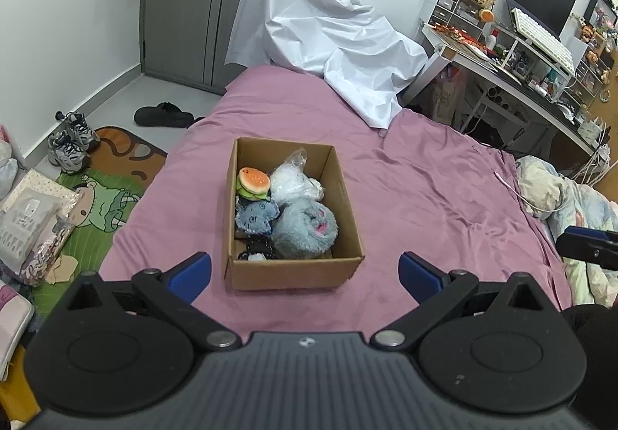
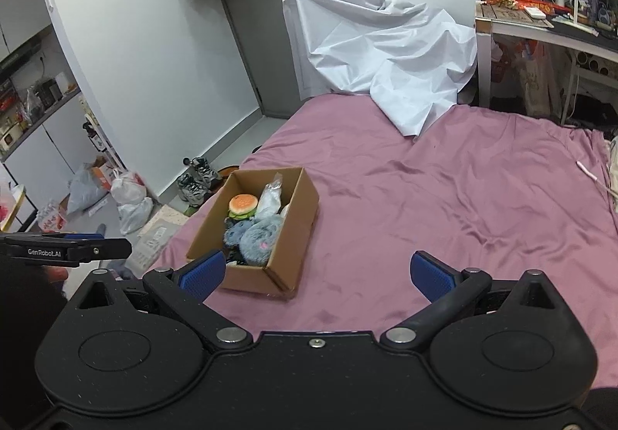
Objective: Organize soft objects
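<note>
An open cardboard box (image 1: 349, 206) (image 2: 297, 221) sits on the pink bedspread (image 1: 425, 190) (image 2: 444, 198). Inside lie a burger plush (image 1: 253, 181) (image 2: 242, 206), a round blue-grey plush (image 1: 305, 227) (image 2: 260, 238), a smaller blue-grey plush (image 1: 255, 215) (image 2: 233, 233), a white item in clear plastic (image 1: 291, 184) (image 2: 268, 200) and a dark item (image 1: 257, 250). My left gripper (image 1: 305, 273) is open, held just short of the box's near wall, empty. My right gripper (image 2: 316, 275) is open and empty, with the box ahead to its left.
A crumpled white sheet (image 1: 328, 32) (image 2: 386, 47) covers something at the bed's far end. A cluttered desk (image 1: 521, 55) (image 2: 548, 16) stands at the right. Shoes (image 1: 69, 142) (image 2: 195, 179), bags (image 2: 127, 198) and a cartoon mat (image 1: 104, 198) lie on the floor left of the bed. A bundled quilt (image 1: 571, 209) lies right.
</note>
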The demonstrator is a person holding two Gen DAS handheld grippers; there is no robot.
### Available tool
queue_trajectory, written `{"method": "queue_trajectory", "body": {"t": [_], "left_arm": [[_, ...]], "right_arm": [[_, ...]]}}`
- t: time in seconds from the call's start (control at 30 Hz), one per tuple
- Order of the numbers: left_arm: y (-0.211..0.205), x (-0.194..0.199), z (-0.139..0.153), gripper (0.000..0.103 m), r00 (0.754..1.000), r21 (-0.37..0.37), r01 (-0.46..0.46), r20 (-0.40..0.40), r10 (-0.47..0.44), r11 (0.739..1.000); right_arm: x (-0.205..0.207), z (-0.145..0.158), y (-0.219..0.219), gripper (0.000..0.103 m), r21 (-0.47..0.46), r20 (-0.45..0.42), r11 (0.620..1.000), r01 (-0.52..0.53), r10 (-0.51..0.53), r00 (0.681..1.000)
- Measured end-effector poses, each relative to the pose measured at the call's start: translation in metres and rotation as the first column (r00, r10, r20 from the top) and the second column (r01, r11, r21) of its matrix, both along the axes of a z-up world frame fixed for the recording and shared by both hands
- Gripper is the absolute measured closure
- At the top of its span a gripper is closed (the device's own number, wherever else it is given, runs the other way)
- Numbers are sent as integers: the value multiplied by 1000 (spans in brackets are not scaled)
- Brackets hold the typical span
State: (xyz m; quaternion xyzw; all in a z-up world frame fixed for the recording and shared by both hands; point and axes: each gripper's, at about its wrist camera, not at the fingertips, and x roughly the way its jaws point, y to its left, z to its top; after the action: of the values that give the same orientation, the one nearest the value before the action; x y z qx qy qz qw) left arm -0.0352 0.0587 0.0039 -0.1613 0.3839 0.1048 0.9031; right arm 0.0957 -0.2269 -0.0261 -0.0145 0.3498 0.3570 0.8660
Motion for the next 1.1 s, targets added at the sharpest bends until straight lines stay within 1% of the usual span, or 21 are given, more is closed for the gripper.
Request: {"method": "queue_trajectory", "body": {"t": [0.13,0.37,0.5,0.73,1.1], "left_arm": [[-9,-6,4,1,1000,27,4,-9,-4,1000],[-23,-17,15,1,1000,35,31,-3,-31,999],[-26,-18,16,1,1000,37,9,-18,-8,999],[-30,-19,19,1,999,41,-17,-48,19,999],[-33,-16,19,1,997,40,-30,-67,32,999]], "right_arm": [[-8,0,-3,0,12,-12,1000,-3,3,1000],[-21,1,-3,0,29,-29,999,-30,31,999],[-26,3,-4,0,32,-31,999,-30,30,999],[-25,-2,-7,0,52,-78,998,-21,25,997],[-24,-4,-11,0,35,-70,999,-7,10,998]]}}
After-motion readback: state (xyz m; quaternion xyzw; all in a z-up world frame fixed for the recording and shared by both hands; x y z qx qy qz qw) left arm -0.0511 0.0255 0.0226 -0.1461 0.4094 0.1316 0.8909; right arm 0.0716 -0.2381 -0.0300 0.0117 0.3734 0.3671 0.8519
